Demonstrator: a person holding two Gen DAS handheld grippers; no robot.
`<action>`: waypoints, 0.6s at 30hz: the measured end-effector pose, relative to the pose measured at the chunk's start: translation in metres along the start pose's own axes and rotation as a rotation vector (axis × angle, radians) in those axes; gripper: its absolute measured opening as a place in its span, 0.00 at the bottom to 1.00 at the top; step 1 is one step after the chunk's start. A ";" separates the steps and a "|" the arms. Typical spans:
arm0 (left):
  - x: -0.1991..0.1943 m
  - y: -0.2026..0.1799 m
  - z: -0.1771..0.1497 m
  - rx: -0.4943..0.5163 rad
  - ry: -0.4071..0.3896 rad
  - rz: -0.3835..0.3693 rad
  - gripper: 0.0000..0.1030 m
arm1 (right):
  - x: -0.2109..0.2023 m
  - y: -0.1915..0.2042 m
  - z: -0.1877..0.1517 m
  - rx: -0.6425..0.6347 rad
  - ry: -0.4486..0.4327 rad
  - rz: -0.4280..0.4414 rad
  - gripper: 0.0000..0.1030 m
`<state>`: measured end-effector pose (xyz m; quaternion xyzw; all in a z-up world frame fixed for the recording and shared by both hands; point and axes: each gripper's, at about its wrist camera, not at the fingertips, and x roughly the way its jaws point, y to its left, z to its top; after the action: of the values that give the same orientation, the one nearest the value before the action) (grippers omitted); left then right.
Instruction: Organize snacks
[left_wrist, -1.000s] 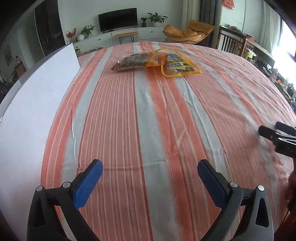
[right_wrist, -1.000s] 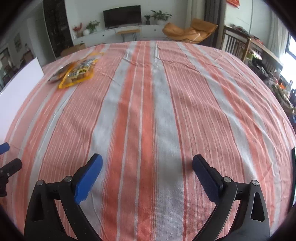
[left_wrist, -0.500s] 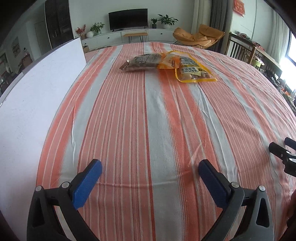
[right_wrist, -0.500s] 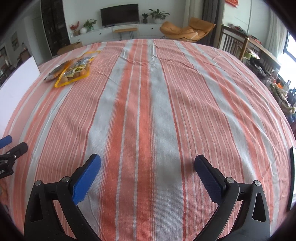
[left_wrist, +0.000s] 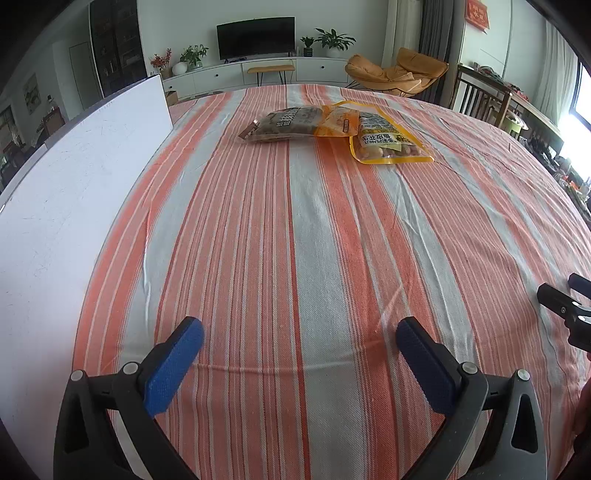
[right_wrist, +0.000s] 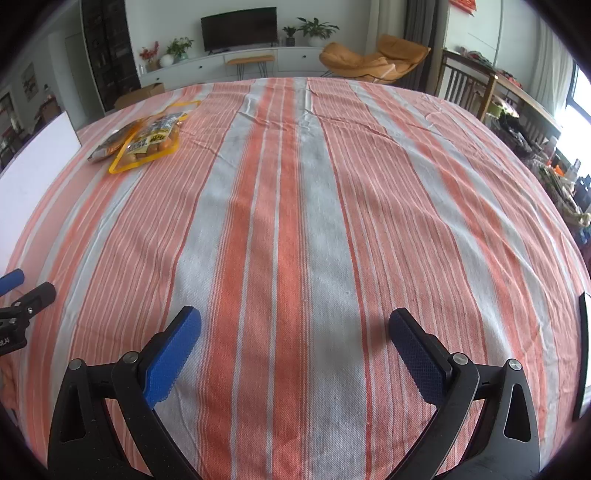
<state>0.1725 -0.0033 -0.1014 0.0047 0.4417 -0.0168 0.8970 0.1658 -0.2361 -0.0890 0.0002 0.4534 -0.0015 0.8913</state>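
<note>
Now the left hand-held gripper (left_wrist: 299, 343) hangs low over the near part of the bench (left_wrist: 321, 258), its blue pads spread wide and nothing between them. The right hand-held gripper (right_wrist: 293, 334) is likewise released and empty, level with it and off to its right; each shows at the edge of the other's view.

Outward, the striped cloth (right_wrist: 295, 221) lies bare through the middle. The snacks sit well apart from both grippers, toward the far edge and its left corner: a brown bag (left_wrist: 284, 123) and a yellow bag (left_wrist: 384, 138), overlapping at an orange flap. A white board (left_wrist: 66, 206) runs along the left edge.

Over the last second the left gripper has eased forward and turned a little, so the bags sit lower and larger in its view than they did; the right gripper has crept forward too. Neither has closed.

That reads as the opening approach, with no bag yet touched. The left gripper looks the likelier one to reach them first.
</note>
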 end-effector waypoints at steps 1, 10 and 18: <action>0.000 0.000 0.000 0.000 0.000 0.000 1.00 | 0.001 0.000 0.000 0.000 0.000 0.000 1.00; 0.001 0.000 0.000 -0.001 0.000 0.001 1.00 | 0.000 0.000 -0.002 -0.002 0.000 0.005 1.00; 0.000 0.000 0.000 -0.001 0.000 0.001 1.00 | 0.005 0.002 0.012 -0.015 0.075 0.016 1.00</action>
<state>0.1723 -0.0033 -0.1018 0.0044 0.4416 -0.0160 0.8971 0.1784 -0.2341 -0.0865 -0.0026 0.4864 0.0089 0.8737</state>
